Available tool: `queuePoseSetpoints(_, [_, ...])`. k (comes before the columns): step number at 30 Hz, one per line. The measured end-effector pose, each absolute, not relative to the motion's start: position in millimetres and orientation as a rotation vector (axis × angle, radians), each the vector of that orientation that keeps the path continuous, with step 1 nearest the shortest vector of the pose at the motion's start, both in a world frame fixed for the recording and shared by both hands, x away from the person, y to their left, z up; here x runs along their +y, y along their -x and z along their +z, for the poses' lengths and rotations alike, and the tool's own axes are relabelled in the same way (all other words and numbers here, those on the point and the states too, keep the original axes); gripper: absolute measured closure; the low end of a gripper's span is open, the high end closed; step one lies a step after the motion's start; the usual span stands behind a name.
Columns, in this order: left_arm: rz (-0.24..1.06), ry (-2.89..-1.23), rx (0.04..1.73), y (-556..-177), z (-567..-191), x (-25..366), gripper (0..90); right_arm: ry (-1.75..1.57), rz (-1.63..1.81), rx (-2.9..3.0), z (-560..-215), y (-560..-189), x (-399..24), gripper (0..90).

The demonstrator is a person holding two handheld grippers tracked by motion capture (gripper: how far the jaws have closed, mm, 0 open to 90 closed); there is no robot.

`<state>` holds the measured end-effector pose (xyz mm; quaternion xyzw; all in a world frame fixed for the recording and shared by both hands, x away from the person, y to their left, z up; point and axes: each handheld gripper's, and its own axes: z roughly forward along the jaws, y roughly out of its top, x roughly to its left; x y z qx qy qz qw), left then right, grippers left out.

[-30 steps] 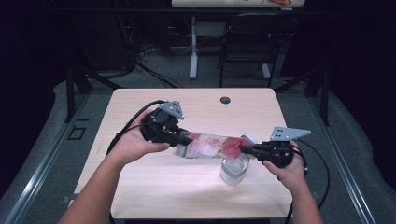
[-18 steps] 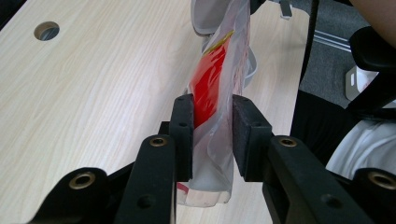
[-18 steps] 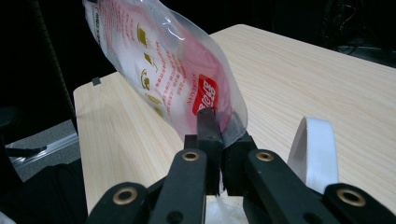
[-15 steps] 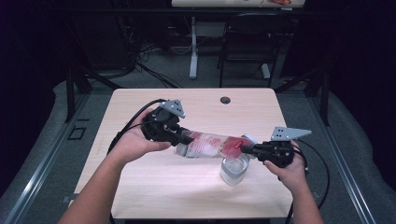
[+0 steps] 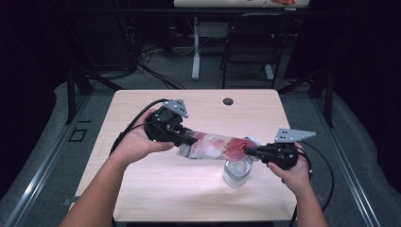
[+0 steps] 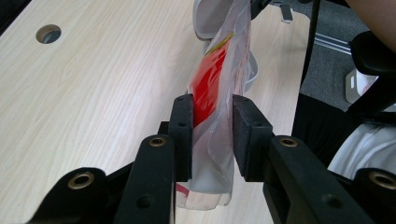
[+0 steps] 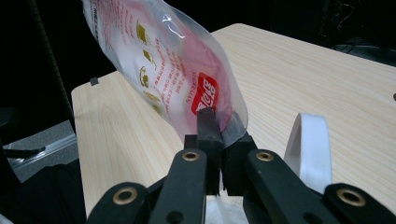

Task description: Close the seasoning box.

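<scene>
While both hands unmoved, pouch (image 5: pixel 215 146) tilted steeper.

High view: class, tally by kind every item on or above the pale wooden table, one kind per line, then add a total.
Clear plastic pouch with red and white print: 1
Clear container with a white lid: 1
Black handheld grippers, left gripper and right gripper: 2
Total: 4
</scene>
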<state>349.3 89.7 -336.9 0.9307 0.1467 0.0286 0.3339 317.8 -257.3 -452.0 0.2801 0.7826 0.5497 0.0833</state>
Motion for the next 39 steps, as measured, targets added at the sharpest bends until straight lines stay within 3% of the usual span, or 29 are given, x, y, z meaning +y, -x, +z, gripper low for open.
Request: queuePoseSetpoints(39, [0.08,-2.433,0.376,-350.9,-334.0,84.7,73.0,-0.857,1.598,2.346,-455.3,-319.4,-257.1,87.1])
